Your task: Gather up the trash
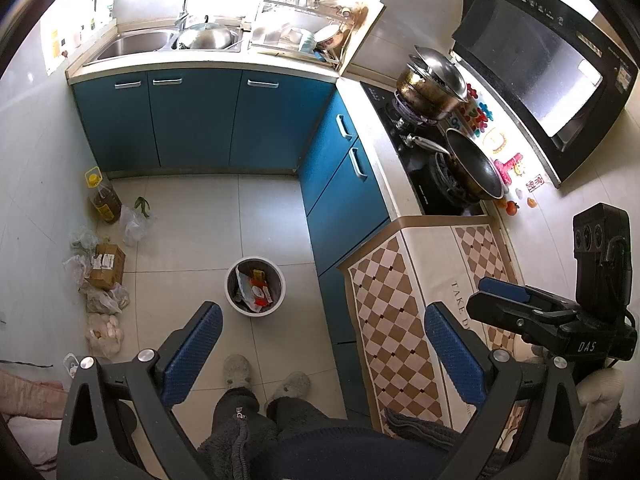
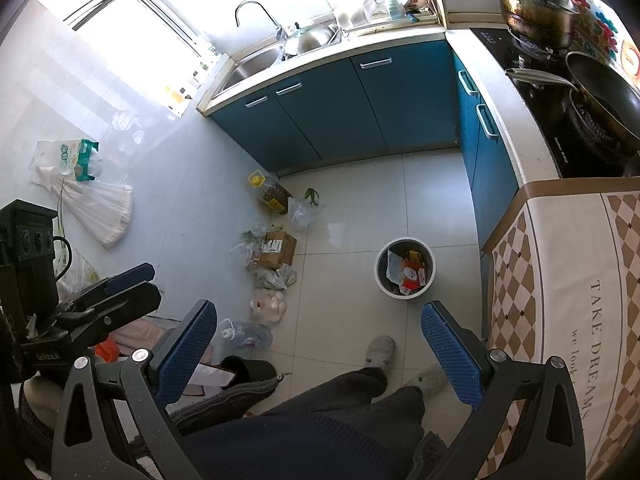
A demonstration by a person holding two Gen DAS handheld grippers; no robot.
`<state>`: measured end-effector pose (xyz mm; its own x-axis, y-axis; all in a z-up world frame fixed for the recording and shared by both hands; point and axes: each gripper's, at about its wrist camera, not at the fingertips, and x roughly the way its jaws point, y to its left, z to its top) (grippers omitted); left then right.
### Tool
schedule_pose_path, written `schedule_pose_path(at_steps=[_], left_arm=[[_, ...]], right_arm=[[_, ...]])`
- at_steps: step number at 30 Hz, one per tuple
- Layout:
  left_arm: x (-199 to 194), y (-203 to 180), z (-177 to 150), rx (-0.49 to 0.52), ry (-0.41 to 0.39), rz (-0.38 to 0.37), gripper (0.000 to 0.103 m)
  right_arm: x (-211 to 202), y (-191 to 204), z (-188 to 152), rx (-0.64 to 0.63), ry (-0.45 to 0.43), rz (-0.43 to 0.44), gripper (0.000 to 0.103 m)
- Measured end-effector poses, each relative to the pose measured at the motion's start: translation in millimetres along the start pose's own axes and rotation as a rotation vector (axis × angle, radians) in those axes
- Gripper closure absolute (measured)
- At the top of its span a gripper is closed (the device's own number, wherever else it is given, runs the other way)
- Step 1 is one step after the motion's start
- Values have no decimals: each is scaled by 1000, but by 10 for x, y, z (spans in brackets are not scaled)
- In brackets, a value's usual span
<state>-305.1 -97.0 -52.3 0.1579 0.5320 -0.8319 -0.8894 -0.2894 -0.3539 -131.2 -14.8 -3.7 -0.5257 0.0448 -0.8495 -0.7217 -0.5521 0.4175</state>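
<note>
Standing in the kitchen, both tongs held high over the floor so I can survey it first. My left gripper [image 1: 322,346] is spread wide and holds nothing; my right gripper [image 2: 320,344] is likewise wide and empty.

The bin [image 1: 255,286] sits on the tiles near the blue cabinets [image 1: 192,120], just ahead of my slippers [image 1: 238,370], already partly filled with wrappers.

Loose items lie in a row along the wall: an oil bottle [image 2: 274,194], clear bags [image 2: 302,210], a cardboard box [image 2: 278,249], a pale bag [image 2: 269,305], an empty water bottle [image 2: 245,334].

Judgement: nothing is picked up yet. Which of the wall items counts as trash I cannot tell; the bin is within easy reach.
</note>
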Motion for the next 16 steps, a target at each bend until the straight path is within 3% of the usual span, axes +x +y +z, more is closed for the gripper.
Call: schedule_pose_path(at_steps=[16], left_arm=[[-56,-52,-110,-21,-23,3,0]], right_arm=[[4,27,-10,-2,0,2,0]])
